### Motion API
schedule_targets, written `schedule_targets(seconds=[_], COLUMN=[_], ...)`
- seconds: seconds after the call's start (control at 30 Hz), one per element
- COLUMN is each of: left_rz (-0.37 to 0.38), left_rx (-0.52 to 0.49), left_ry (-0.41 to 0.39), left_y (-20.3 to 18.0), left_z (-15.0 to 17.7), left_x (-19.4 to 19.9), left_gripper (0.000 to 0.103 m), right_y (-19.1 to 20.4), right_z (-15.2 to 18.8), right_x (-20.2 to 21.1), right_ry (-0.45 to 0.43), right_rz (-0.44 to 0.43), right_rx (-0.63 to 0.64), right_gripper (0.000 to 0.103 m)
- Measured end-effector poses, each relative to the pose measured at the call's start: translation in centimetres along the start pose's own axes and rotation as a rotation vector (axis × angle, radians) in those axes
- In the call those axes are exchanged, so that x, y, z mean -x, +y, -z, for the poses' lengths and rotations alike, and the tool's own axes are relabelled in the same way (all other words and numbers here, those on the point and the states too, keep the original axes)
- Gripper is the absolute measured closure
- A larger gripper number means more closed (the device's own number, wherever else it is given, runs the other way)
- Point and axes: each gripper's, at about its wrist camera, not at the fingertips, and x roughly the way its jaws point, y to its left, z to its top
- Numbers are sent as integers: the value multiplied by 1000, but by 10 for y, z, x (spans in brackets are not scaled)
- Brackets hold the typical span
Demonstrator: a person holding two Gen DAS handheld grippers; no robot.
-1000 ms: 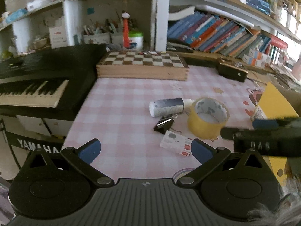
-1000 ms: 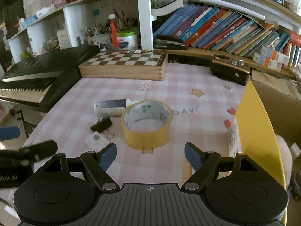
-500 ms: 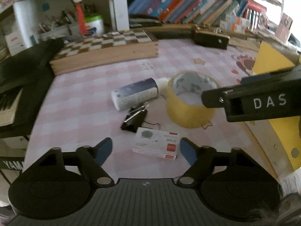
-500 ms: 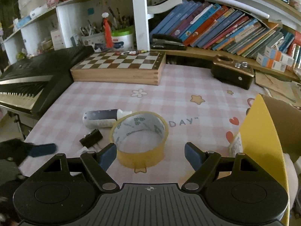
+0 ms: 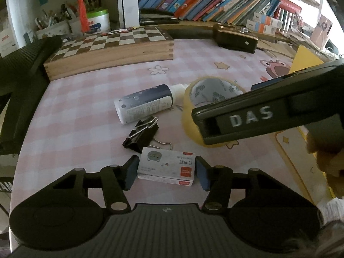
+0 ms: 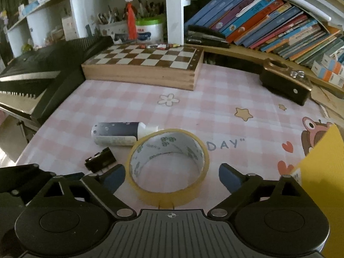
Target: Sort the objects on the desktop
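White shelves of books back a desk with pink checked cloth.

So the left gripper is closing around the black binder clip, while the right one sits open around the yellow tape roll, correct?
Not quite. The left wrist view shows the left gripper around the small staple box, the binder clip lying beyond it. The right gripper does sit open around the tape roll.
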Motion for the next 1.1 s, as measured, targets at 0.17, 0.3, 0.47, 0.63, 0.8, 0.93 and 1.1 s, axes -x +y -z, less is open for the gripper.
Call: schedule_targets(seconds=[0.17,0.3,0.47,0.63,0.8,0.93,1.1], left_rz=[-4,-16,-31,-29,-23,-16,-6], left_rx=[71,110,150,159,167,177,177], left_ry=[-3,-13,-31,-56,-93,-121,-150], left_y=[10,19,26,26,24,23,19], left_z=[1,3,5,4,1,1,3], left_x=[12,25,39,50,65,79,99], left_gripper=[50,50,50,50,50,50,50], right_y=[3,4,1,1,1,-1,-5], right_z=[-4,-6,-4,-5,-6,-7,-3], right_x=[-15,-28,-37,-34,-15,7,35], right_ry=[35,70,83,80,31,-15,-55], right_rz=[6,1,-3,-22,-36,-37,-46], right_rx=[27,35,20,26,19,4,-18], right_gripper=[5,5,7,12,13,13,13])
